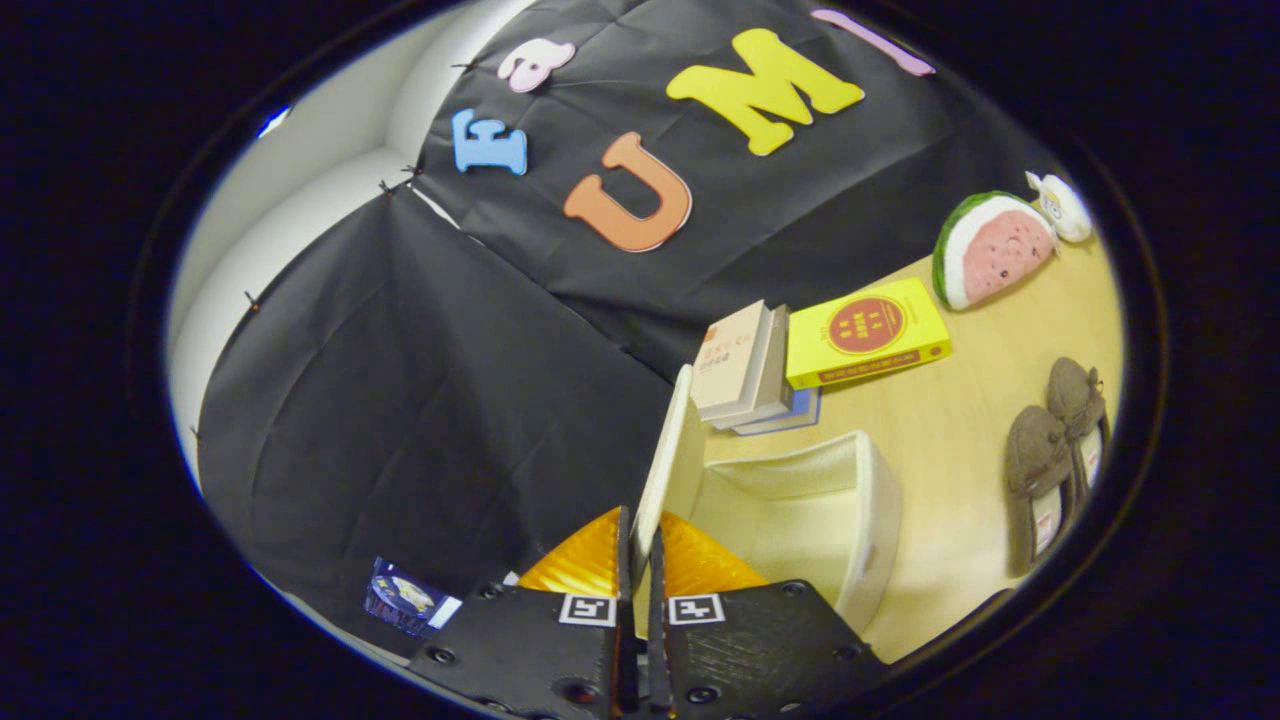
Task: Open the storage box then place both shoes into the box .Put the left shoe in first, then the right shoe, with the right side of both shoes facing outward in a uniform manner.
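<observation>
Fingers [641, 560] of the hand-held gripper are pressed nearly together, pinching the thin edge of the cream-coloured flat lid [672, 465] of the storage box, which stands raised almost upright between them. That lid looks like a stiff, light panel, thin enough to flex or slip if the pinch slackens, so the hold on its free edge seems the sensible one; whether it is hinged to the box I cannot tell.

Just beyond the fingers and beside the lid sits the cream rectangular fabric-sided storage box [868, 500], open on top with its inside showing bare. Its walls look soft-sided yet stiff enough to stand, and probably light enough to slide on the pale wooden tabletop [950, 420] if nudged.

Farther out, well apart from the box, 2 grey-brown fuzzy slippers [1055, 455] lie side by side, touching or nearly so. They appear soft, light and squashy, not fragile; a pinch on the heel rim or the collar should hold better than on the rounded toe.

Behind the box lean a stack of pale books [740, 365] and a yellow book [865, 335], with a watermelon-slice plush [990, 250] beyond.
</observation>
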The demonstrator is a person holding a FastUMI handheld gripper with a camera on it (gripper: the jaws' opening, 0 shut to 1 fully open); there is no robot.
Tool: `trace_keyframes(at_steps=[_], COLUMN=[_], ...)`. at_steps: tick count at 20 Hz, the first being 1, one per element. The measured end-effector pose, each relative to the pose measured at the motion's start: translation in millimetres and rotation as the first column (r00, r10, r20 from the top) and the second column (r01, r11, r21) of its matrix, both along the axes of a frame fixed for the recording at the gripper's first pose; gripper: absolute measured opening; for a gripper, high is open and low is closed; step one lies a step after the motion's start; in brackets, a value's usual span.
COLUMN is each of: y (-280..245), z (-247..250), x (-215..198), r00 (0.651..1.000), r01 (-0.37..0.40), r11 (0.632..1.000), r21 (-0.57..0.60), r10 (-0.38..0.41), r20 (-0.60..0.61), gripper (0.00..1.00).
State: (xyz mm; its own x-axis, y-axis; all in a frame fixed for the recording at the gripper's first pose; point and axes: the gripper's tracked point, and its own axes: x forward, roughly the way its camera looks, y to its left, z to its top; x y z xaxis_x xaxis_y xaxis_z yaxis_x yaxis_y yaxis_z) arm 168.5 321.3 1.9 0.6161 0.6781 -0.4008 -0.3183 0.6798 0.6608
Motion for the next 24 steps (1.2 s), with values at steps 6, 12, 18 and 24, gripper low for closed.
trace_keyframes(at_steps=[6, 12, 18, 24], y=[75.6, 134.8, 193.0, 177.4], z=[19.8, 29.3, 38.3, 32.4], x=[5.6, 16.9, 16.1, 1.6], r00=[0.996, 0.993, 0.983, 0.976], r01=[-0.073, -0.115, -0.169, -0.188], r11=[0.997, 0.993, 0.983, 0.981], r21=[-0.013, 0.035, 0.071, 0.045], r10=[0.074, 0.113, 0.163, 0.182], r20=[0.051, 0.044, 0.08, 0.116], gripper=[0.08, 0.18, 0.57, 0.95])
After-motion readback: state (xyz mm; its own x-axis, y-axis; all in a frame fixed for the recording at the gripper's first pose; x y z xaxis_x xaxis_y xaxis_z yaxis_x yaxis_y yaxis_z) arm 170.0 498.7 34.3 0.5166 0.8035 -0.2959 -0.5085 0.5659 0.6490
